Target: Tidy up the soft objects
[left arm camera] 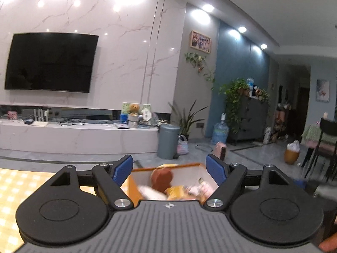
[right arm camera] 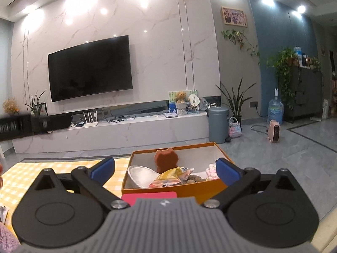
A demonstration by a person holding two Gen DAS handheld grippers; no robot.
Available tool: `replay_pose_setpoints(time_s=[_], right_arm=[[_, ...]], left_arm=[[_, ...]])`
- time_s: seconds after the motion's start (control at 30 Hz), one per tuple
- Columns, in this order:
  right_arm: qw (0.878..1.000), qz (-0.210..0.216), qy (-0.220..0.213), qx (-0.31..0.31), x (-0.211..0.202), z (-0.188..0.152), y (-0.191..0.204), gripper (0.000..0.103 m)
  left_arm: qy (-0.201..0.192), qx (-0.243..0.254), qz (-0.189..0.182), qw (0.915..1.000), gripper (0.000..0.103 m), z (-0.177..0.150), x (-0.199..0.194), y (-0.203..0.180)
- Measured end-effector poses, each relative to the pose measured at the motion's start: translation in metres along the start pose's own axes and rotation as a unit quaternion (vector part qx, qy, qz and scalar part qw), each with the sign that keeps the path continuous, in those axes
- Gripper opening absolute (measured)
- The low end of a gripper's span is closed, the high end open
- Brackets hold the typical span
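An orange cardboard box (right arm camera: 210, 186) with a white inside sits on a yellow checked cloth (right arm camera: 31, 172). It holds a brown plush bear (right arm camera: 166, 160), a pale grey cup-shaped piece (right arm camera: 141, 175), a yellow snack packet (right arm camera: 174, 172), a pink-and-white soft item (right arm camera: 210, 172) and other small things. My right gripper (right arm camera: 166, 169) stands open just before the box, nothing between its blue pads (right arm camera: 103, 169). A pink flat object (right arm camera: 149, 197) lies under it. In the left wrist view the same box (left arm camera: 134, 187) and bear (left arm camera: 162, 178) show blurred between the wide jaws of my open left gripper (left arm camera: 169, 168).
Beyond the cloth lies grey tiled floor with a grey bin (right arm camera: 218, 124), a woven bag (right arm camera: 234, 128), a pink heater (right arm camera: 273, 131) and a water jug (right arm camera: 276, 110). A white TV bench (right arm camera: 126, 130) and television (right arm camera: 90, 67) stand behind. Dark chairs (left arm camera: 322, 147) stand at right in the left view.
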State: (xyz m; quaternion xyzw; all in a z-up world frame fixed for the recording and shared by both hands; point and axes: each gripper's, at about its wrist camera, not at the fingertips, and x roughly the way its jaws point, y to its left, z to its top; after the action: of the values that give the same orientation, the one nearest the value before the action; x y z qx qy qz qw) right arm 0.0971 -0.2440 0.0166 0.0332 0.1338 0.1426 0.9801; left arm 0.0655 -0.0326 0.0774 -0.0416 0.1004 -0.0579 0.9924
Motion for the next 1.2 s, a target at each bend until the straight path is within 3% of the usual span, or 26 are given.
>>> replay_pose_setpoints(time_s=[0.27,0.47,0.63,0.97,1.2], right_arm=[[0.999,-0.007,0.032,-0.017,-0.004,-0.033,0.022,0.100],[0.998,-0.014,0.059,-0.018,-0.002,-0.066,0.031,0.100],[0.997,-0.017,0.072,-0.034,0.014,-0.079,0.031,0.100],[0.994,-0.029,0.104,-0.025,0.038,-0.100,0.019,0.100],[0.993,-0.026,0.113,-0.023,0.039,-0.103,0.021,0.100]], left_arm=[[0.010,0.076,0.075,0.9942,0.098,-0.046,-0.017,-0.003],[0.068,0.016,0.067,0.9953,0.103,-0.078,-0.008,0.008],[0.116,-0.001,0.065,0.9911,0.103,-0.099,0.012,0.016],[0.146,0.000,0.091,0.9851,0.103,-0.128,0.014,0.023],[0.154,0.001,0.112,0.9817,0.103,-0.131,0.012,0.027]])
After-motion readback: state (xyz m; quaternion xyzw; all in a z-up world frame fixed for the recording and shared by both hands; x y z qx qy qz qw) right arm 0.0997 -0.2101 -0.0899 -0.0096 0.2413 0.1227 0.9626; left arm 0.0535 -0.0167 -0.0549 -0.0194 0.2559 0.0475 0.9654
